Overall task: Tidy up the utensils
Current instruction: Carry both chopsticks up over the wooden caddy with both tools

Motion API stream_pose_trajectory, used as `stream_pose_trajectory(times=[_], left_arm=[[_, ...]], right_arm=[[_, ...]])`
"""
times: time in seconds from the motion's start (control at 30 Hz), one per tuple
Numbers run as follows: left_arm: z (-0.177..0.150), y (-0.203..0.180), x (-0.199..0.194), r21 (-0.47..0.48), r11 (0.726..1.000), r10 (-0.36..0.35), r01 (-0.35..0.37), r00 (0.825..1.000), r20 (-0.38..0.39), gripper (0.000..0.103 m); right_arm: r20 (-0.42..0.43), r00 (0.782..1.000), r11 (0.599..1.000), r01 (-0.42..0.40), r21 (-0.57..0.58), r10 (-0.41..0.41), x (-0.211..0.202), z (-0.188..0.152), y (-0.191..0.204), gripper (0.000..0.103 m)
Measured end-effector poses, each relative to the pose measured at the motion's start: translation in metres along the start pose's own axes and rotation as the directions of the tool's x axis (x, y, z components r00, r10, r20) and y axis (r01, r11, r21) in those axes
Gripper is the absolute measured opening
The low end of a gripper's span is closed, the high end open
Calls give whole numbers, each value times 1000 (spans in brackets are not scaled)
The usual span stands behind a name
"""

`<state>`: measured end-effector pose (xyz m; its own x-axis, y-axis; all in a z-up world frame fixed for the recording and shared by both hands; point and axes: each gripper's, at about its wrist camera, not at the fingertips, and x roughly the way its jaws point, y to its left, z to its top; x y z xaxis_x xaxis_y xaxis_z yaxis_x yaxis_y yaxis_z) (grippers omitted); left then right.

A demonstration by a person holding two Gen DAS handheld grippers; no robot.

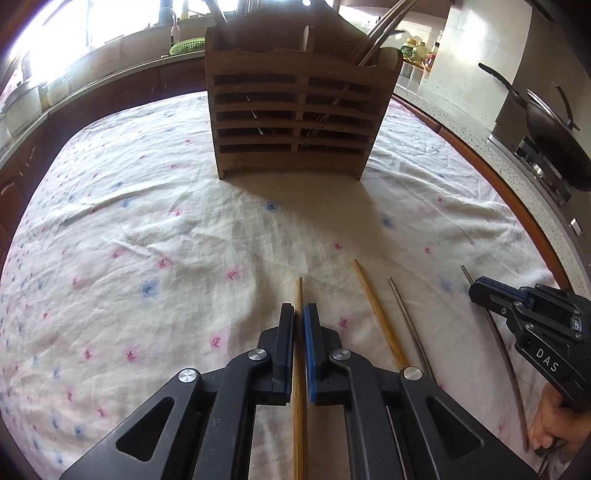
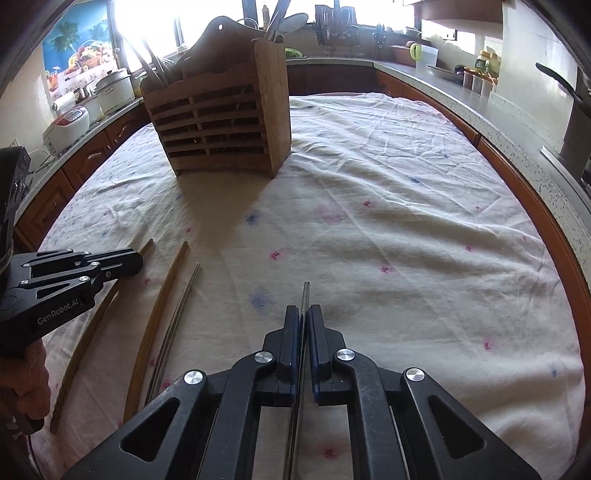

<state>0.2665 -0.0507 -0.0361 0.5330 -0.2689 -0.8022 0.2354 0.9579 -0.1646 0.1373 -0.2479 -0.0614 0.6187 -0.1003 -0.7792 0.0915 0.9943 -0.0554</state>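
Item one: the wooden chopstick (image 1: 299, 369) in your left hand-held gripper (image 1: 299, 321). Its long axis runs straight along the fingers, tip pointing ahead toward the wooden utensil holder (image 1: 295, 122). The jaws are closed narrow on it, both pads against its sides, the tip sticking out just past the fingertips.

Item two: the metal chopstick (image 2: 305, 295) in your right hand-held gripper (image 2: 303, 321). It too lies along the fingers, tip forward and a little beyond them. The jaws are pinched tight on the thin rod.

Item three: a second wooden chopstick (image 1: 380, 317), just to the right of your left hand-held gripper, lying flat on the surface (image 1: 147, 221), which is draped in a pale flower-print cloth. Its far tip angles slightly leftward, toward the holder.

Item four: a second metal chopstick (image 1: 410, 321), beside the loose wooden one on its right, roughly parallel to it and between your two hand-held grippers.

Item five: the utensil holder, upright on the cloth well ahead of both hand-held grippers, slatted front facing you. It has at least two compartments. Metal handles (image 1: 380, 33) lean out of the one on your right as seen from the left wrist; more utensils (image 2: 159, 70) stand in the other. Exactly which pieces they are cannot be told.
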Motion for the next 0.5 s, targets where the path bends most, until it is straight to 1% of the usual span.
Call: stream_pose_trajectory(times=[0.1, 0.17, 0.23, 0.3, 0.37, 0.5], left_arm=[[-8, 6, -23, -29, 999, -38, 39, 999, 35, 4], [-13, 9, -42, -39, 998, -55, 58, 996, 70, 4], [-16, 11, -63, -43, 996, -68, 73, 991, 111, 4], [-20, 13, -86, -50, 994, -85, 94, 984, 157, 4], [-24, 15, -108, -50, 994, -89, 101, 976, 199, 4], [-29, 18, -152, -38, 992, -106, 122, 952, 289, 4]], right_arm=[[29, 999, 999, -40, 28, 39, -14, -2, -2, 4], [60, 995, 995, -81, 53, 78, -27, -2, -4, 4], [101, 990, 992, -108, 66, 101, -43, 0, -4, 4], [143, 982, 989, -130, 66, 120, -61, 4, -2, 4], [189, 973, 987, -148, 60, 134, -79, 9, 1, 4], [278, 948, 983, -176, 47, 156, -116, 21, 5, 4]])
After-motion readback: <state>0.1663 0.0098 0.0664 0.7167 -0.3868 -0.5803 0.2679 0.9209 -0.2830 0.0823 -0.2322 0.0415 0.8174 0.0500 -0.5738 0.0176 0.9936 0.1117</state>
